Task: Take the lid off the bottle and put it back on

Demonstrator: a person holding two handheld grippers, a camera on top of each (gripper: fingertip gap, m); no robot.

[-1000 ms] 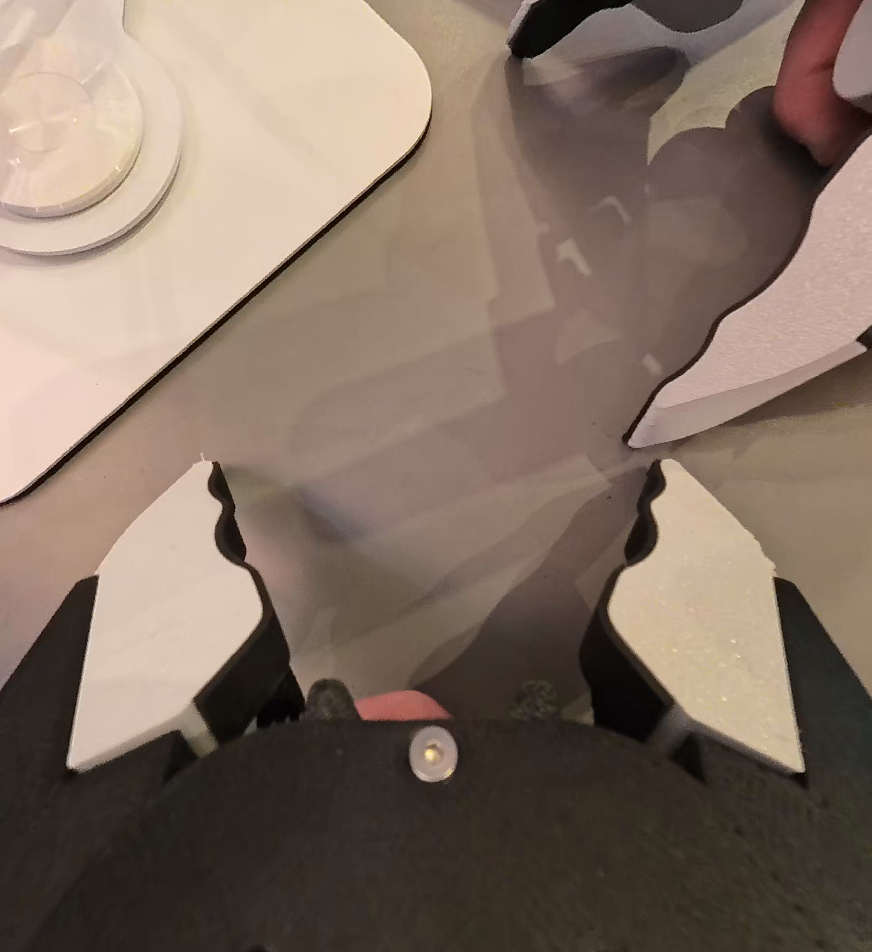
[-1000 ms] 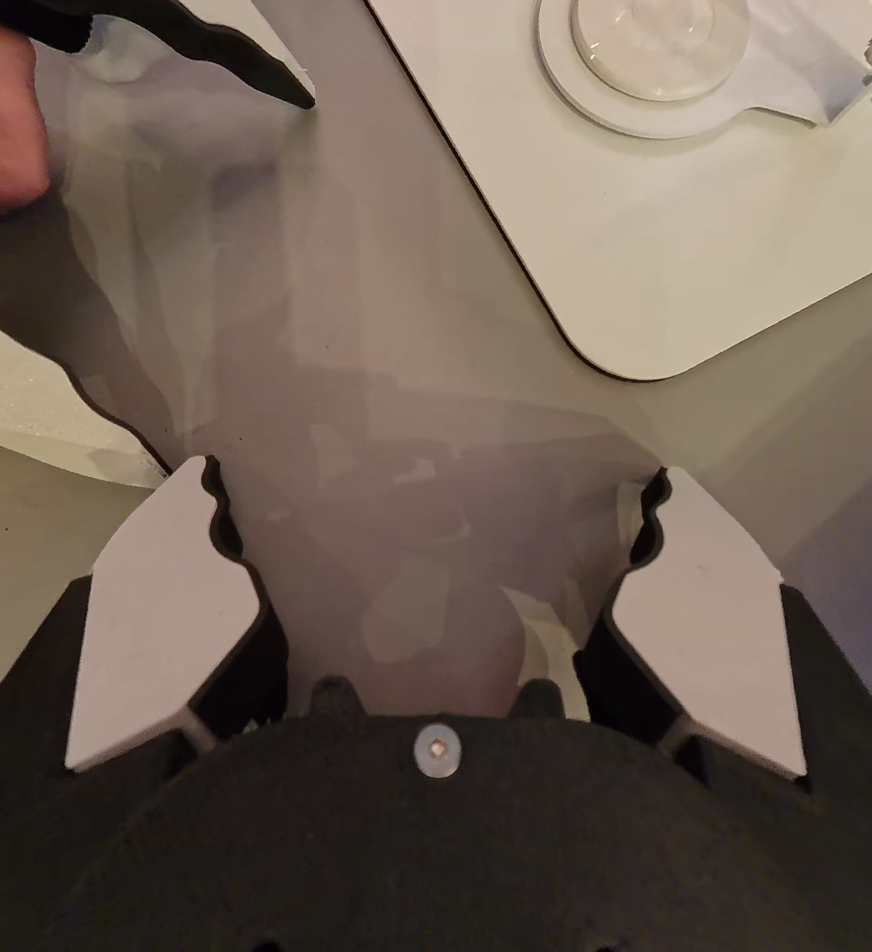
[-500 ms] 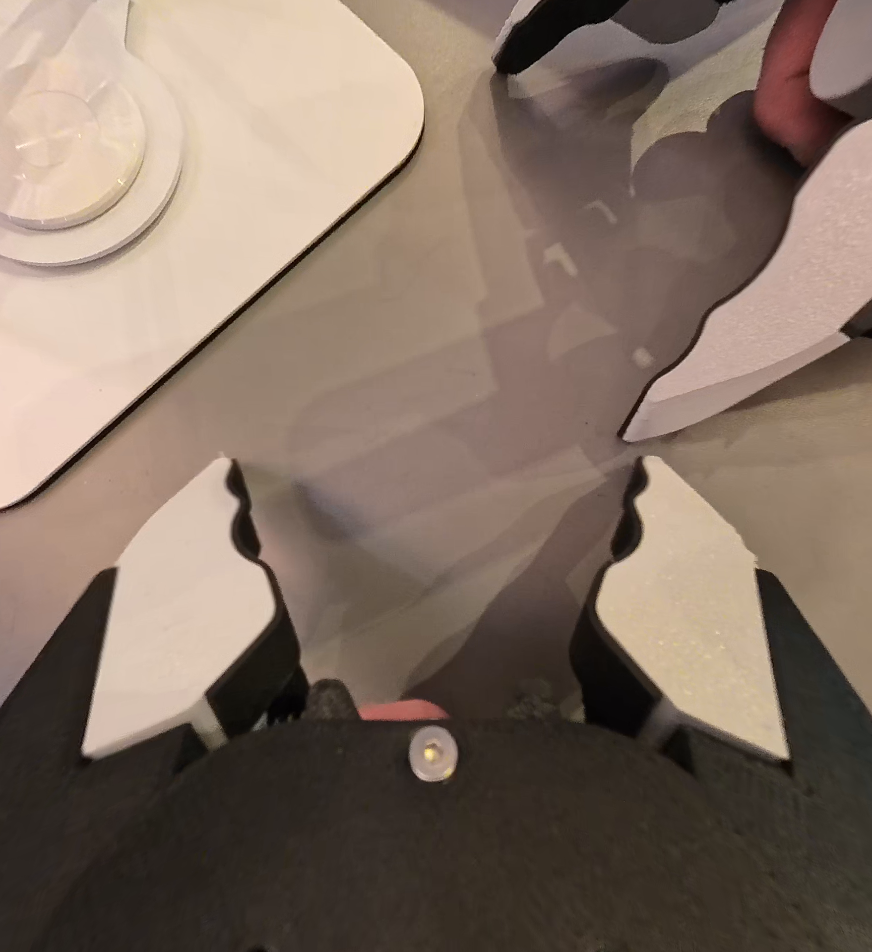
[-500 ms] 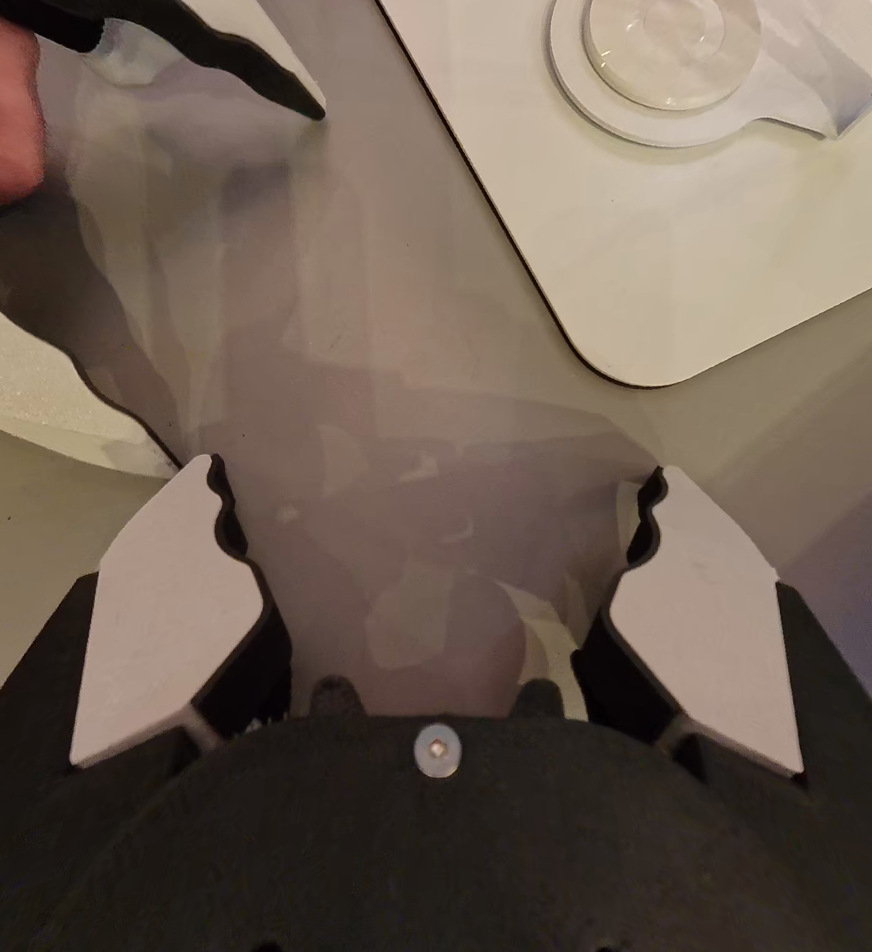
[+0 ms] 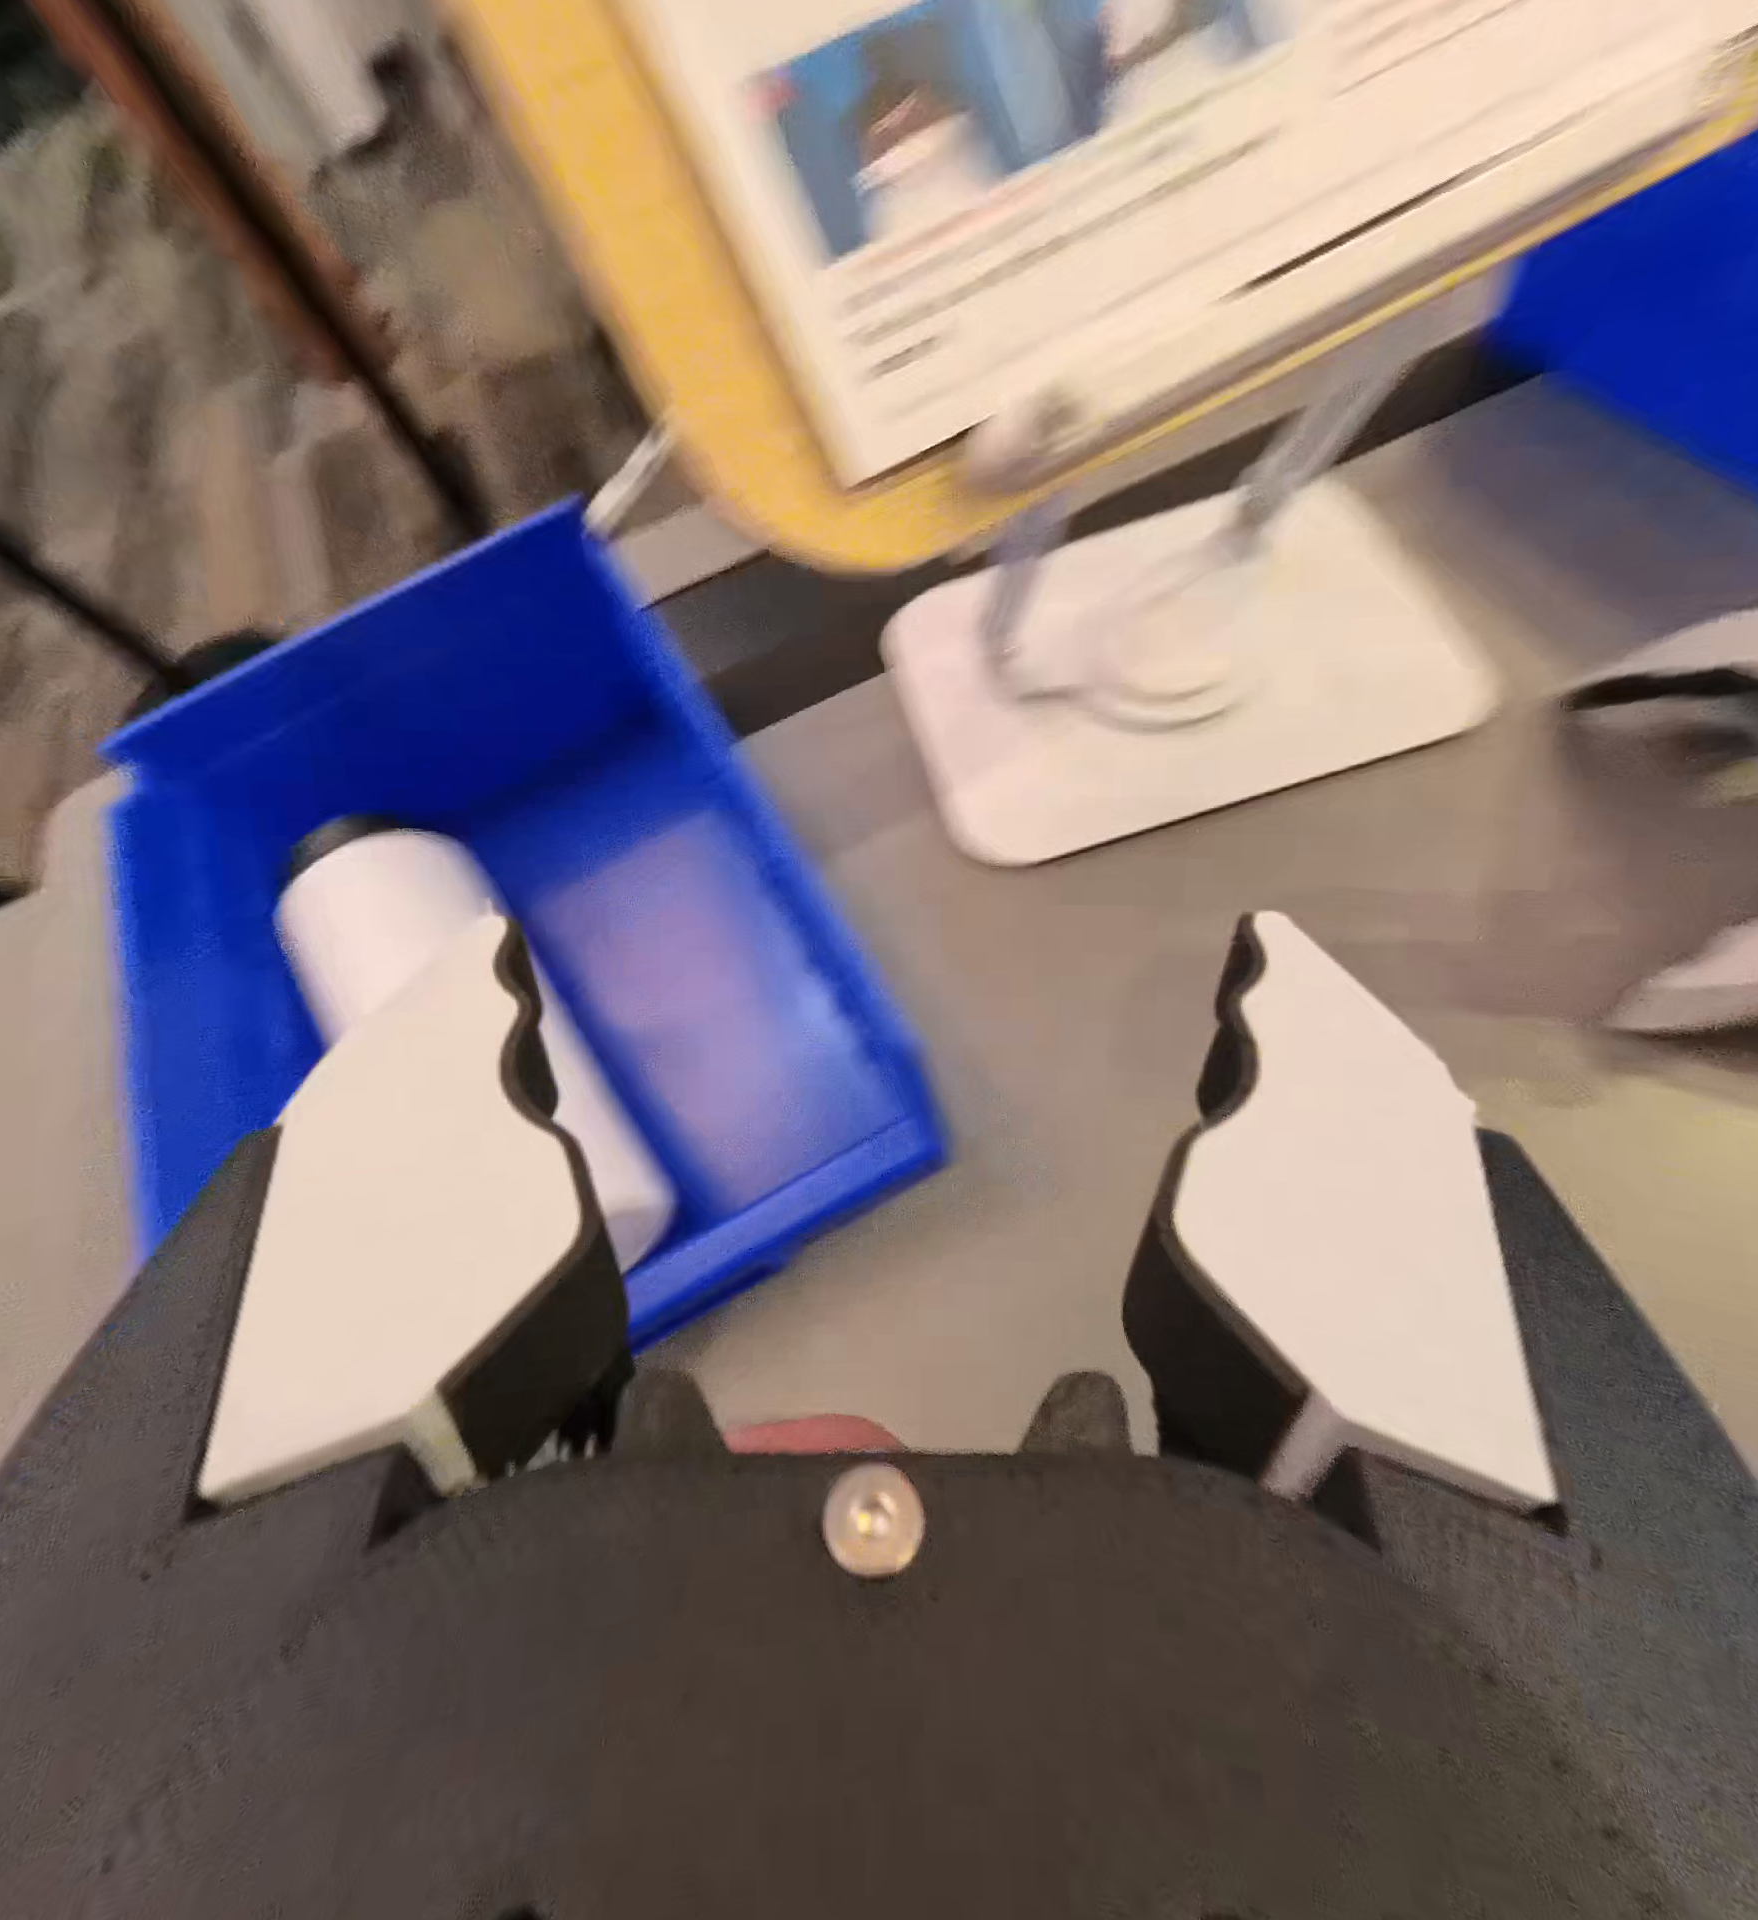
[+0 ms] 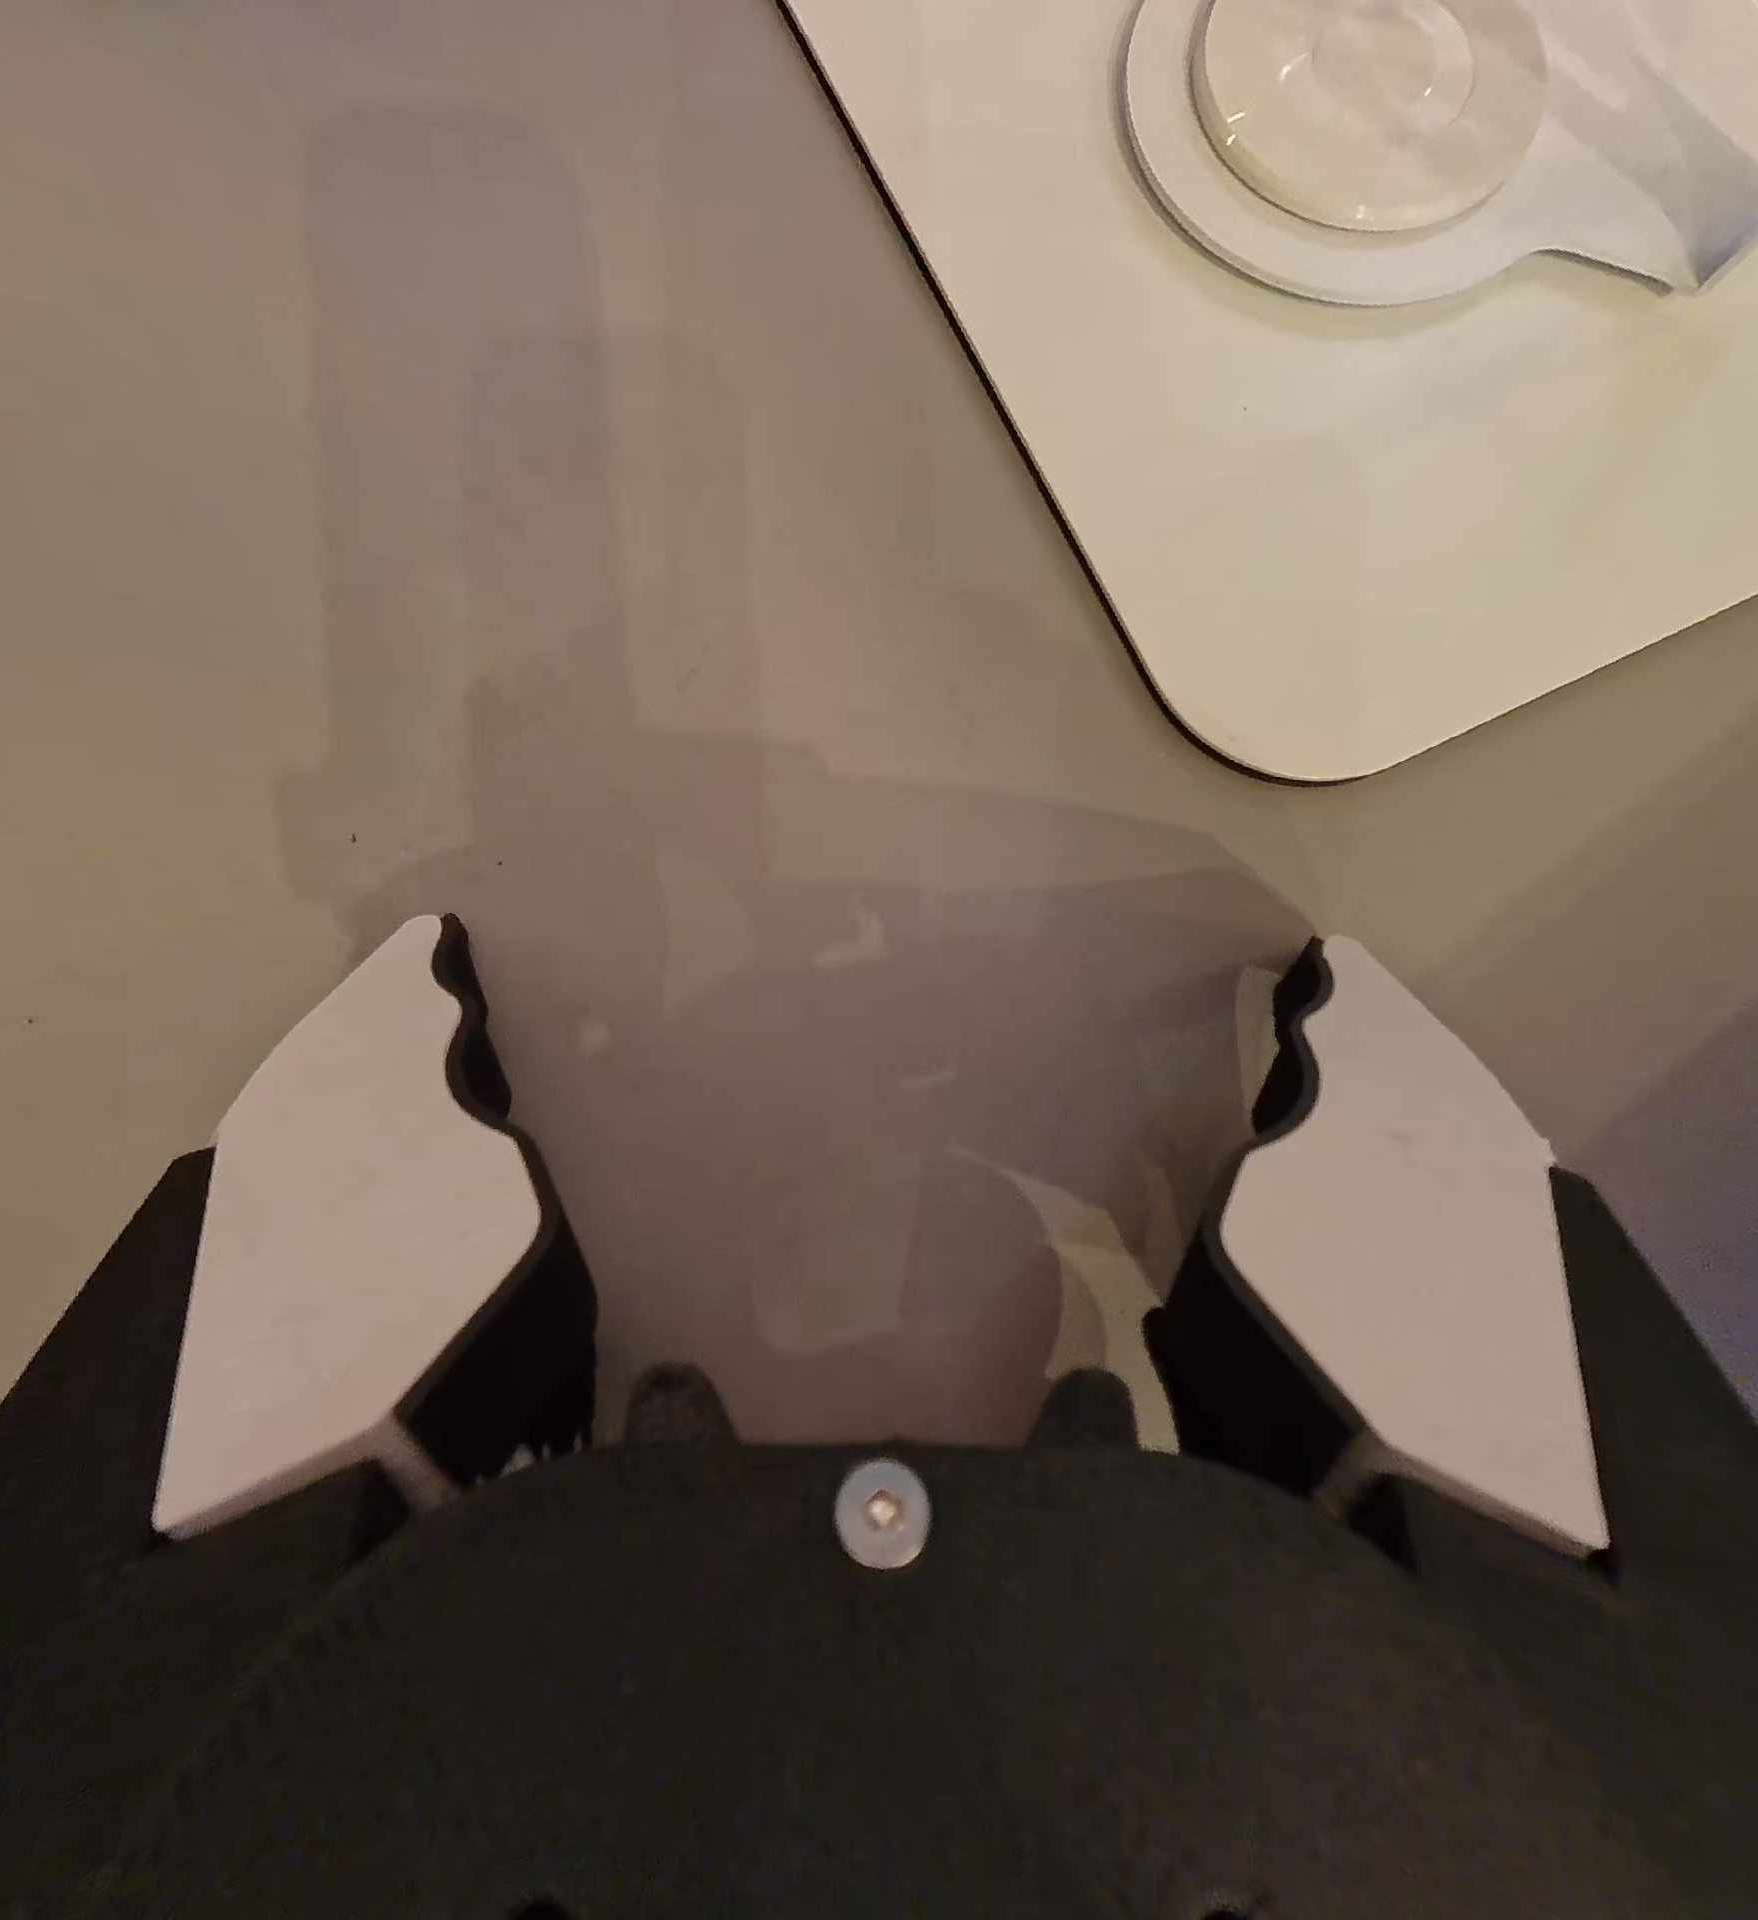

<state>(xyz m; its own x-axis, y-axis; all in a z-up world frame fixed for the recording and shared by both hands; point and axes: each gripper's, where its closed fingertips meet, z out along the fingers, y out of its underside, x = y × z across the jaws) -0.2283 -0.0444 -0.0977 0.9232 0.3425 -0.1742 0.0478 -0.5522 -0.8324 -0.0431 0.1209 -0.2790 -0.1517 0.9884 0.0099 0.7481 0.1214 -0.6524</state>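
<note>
A white bottle [image 5: 376, 925] with a dark lid [image 5: 329, 840] lies on its side in a blue bin [image 5: 542, 727] at the left of the blurred left wrist view. My left gripper [image 5: 880, 935] is open and empty, raised over the grey table, and its left finger overlaps the bottle's near part. My right gripper [image 6: 880, 930] is open and empty, pointing down at the bare grey table [image 6: 231, 416]. The bottle does not show in the right wrist view.
A white stand base [image 5: 1197, 727] carries a clear holder with a yellow-edged sign [image 5: 1010, 239] behind the bin. The same base [image 6: 1426, 499] with its round clear foot [image 6: 1374, 104] shows top right. A blue box [image 5: 1706, 260] stands far right. The other gripper's finger [image 5: 1737, 935] shows at right.
My left gripper has swung up from pointing down at the table, bringing the blue bin and bottle into view. It has left the right wrist view. My right gripper barely moved.
</note>
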